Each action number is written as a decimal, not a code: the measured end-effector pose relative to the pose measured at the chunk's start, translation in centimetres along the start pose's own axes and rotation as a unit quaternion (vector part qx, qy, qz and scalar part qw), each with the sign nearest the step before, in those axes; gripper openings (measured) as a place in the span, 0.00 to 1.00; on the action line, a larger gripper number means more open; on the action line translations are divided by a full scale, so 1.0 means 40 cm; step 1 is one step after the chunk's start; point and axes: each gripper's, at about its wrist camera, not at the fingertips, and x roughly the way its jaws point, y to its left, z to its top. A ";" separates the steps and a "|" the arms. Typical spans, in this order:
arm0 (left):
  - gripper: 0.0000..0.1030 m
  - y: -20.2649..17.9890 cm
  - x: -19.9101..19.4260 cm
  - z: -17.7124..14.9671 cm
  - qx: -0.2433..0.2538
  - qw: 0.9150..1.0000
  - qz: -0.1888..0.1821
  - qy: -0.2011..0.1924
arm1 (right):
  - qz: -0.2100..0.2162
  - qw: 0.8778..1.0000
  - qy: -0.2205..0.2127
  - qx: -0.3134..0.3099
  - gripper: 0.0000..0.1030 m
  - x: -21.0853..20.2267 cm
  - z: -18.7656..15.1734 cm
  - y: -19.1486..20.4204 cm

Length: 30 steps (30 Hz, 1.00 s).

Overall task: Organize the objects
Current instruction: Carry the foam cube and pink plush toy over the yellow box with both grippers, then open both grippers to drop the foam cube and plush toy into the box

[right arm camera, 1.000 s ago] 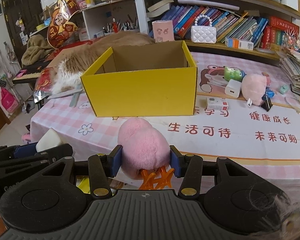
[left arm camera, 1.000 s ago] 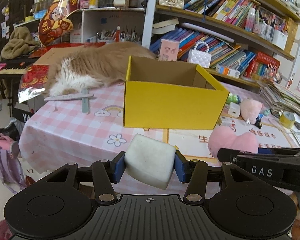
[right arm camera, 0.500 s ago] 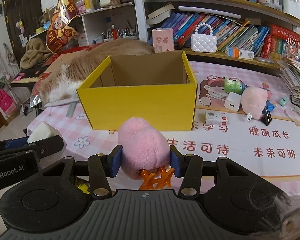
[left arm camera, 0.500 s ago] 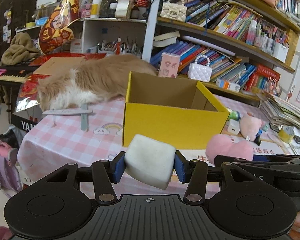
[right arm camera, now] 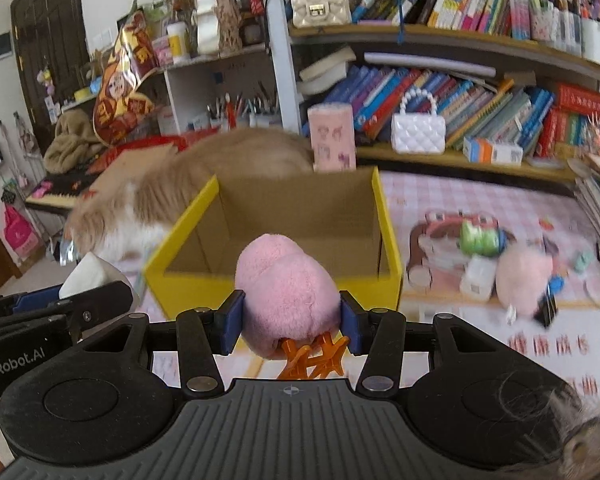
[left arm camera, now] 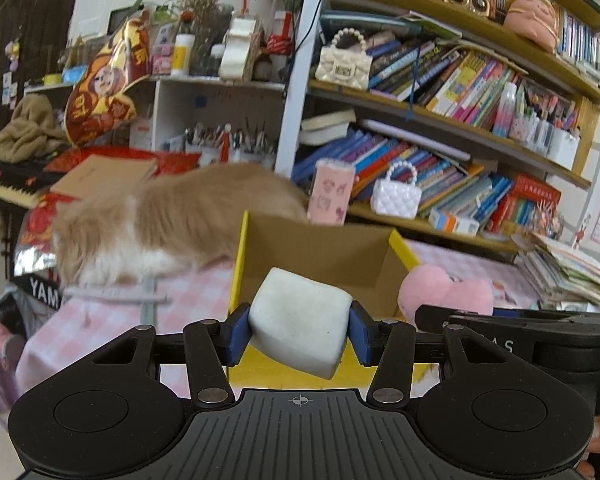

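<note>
My left gripper is shut on a white foam block, held above the near wall of the open yellow cardboard box. My right gripper is shut on a pink plush toy with orange feet, held just in front of the same box. The box looks empty inside. Each gripper shows at the edge of the other's view: the pink plush at the right of the left wrist view, the white block at the left of the right wrist view.
An orange-and-white cat lies behind and left of the box on the pink checked tablecloth. A green toy, a white charger and another pink plush lie right of the box. Bookshelves stand behind.
Both grippers have risen and moved forward toward the yellow box, each still holding its object. The box now looks larger and its inside shows.
</note>
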 end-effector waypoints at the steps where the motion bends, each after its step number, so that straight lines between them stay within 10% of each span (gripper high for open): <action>1: 0.48 -0.003 0.015 0.011 0.001 1.000 0.000 -0.004 | 0.001 1.000 -0.005 -0.001 0.44 0.008 0.014 -0.004; 30: 0.48 -0.067 0.375 0.045 0.065 0.992 0.071 0.081 | 0.026 0.993 0.064 -0.097 0.44 0.418 0.123 -0.109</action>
